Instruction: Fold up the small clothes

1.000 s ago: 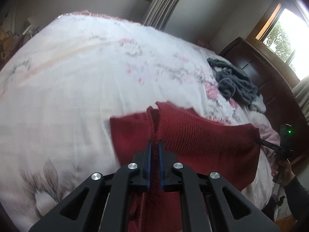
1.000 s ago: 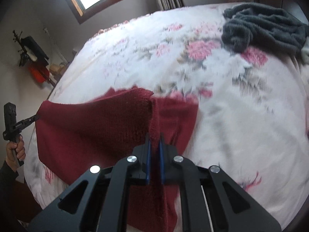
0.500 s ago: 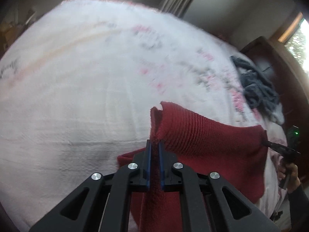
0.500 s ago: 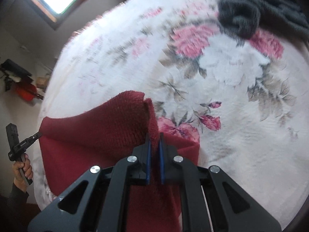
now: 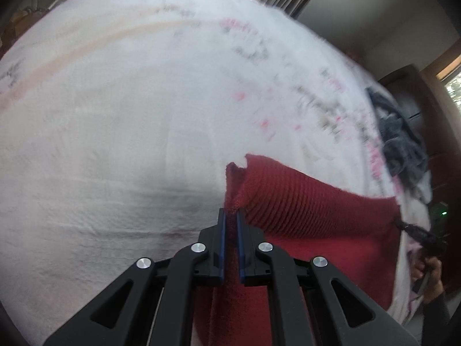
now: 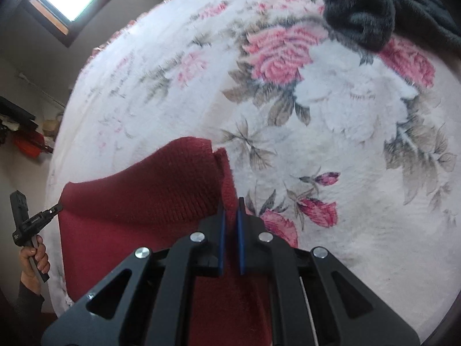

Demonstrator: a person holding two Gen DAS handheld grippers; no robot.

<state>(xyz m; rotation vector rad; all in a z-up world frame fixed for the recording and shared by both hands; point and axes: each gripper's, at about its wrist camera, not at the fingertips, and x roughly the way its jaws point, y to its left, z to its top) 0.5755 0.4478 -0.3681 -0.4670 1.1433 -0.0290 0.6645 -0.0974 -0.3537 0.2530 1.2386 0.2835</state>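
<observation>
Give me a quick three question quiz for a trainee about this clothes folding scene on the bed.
1. True or false: both grippers grip the red knit garment.
2. What lies on the floral blanket at its far end? A) grey clothes B) a pillow C) a book
3. Fill in: the edge stretched between the left gripper and the right gripper is held ____ the blanket.

Key: 1 true; 2 A, the grey clothes; 3 above.

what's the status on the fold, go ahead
Left tongs and right tongs shut on red knit. Knit stretched over floral blanket. Grey clothes far off, path open.
</observation>
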